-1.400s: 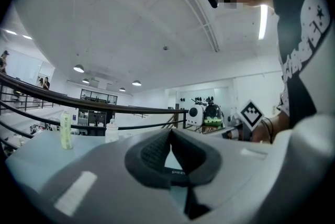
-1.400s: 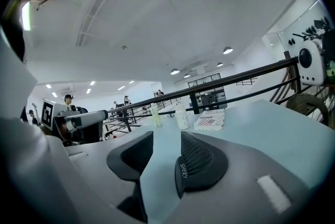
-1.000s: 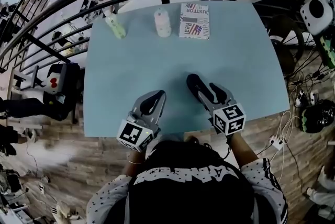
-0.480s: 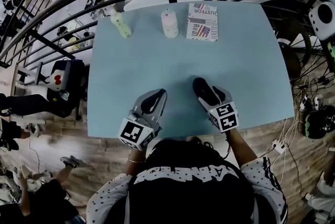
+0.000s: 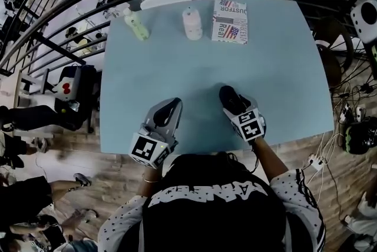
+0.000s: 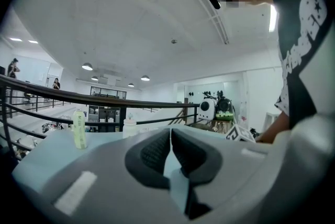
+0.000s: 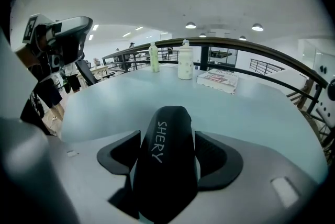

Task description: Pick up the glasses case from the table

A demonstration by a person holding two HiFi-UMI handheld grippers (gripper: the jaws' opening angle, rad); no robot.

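Head view, desk (image 5: 265,68): a pale blue top is seen from above. A green bottle (image 5: 136,26), a white bottle (image 5: 192,23) and a printed box (image 5: 230,21) are lined up at the far edge, well apart from both grippers.
Head view, glasses case (image 5: 230,98): the black case is found near the front edge, right of the middle, between the jaws of the right gripper (image 5: 234,107). It seems to be resting on the desk, but this cannot be settled from here.
Head view, left gripper (image 5: 172,108): it is held low over the desk beside the case, apart from it, and nothing is carried.
Left gripper view, left gripper (image 6: 170,132): the pads are pressed together at the tips and nothing is between them.
Right gripper view, right gripper (image 7: 167,136): the jaws are spread and have just been opening. The case (image 7: 166,160) stands between them, and a thin gap is seen at the right pad, so no pinch is judged.
Risk, lift: if the gripper is raised now, the case would probably be left behind or dropped, because the pads are not pressing.
Risk, closing: the shell is smooth and rounded, so it could be squeezed forward out of the jaws if they are closed off its middle.
Risk, balance: only the rear part is taken between the pads, so the long front end could be tipped down.
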